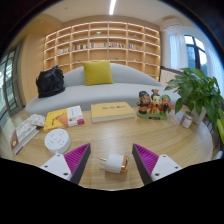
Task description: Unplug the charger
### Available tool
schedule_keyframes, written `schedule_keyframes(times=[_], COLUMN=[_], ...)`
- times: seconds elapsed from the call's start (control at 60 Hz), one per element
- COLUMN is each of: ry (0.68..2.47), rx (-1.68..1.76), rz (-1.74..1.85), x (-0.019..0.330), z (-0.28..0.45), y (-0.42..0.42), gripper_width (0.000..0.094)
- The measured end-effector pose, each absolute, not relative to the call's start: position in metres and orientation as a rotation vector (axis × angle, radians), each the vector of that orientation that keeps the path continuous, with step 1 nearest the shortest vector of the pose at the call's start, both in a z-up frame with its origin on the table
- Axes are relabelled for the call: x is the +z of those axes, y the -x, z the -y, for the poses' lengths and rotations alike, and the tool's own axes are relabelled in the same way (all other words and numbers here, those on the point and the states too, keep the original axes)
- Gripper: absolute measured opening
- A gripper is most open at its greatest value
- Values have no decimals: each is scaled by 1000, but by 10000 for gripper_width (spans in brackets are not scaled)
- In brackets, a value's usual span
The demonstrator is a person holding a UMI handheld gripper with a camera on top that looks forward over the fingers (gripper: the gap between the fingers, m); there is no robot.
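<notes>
The gripper (112, 162) is wide open and holds nothing. The white charger (114, 162) lies on the table (150, 128), between the fingers with gaps. I would close squarely on its body, then pull straight.

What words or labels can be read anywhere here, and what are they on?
None can be read.
The yellow box carries dark print, too small to make out.
The book covers are blurred.
The white charger, between the open gripper fingers, shows no marking.
</notes>
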State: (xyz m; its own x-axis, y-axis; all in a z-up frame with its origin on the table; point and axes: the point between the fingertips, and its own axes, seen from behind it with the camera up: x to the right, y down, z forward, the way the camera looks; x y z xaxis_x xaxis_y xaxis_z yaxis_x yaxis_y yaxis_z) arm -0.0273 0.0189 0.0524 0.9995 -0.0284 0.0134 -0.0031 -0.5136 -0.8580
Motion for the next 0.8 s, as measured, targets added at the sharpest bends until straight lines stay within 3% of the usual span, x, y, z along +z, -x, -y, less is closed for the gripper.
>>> schedule_keyframes(times=[0.35, 0.8], ry=[2020, 2000], rx=[-136, -70], rz=[92, 104], x=[131, 149], z=[97, 197], y=[31, 46], gripper_width=[854, 853])
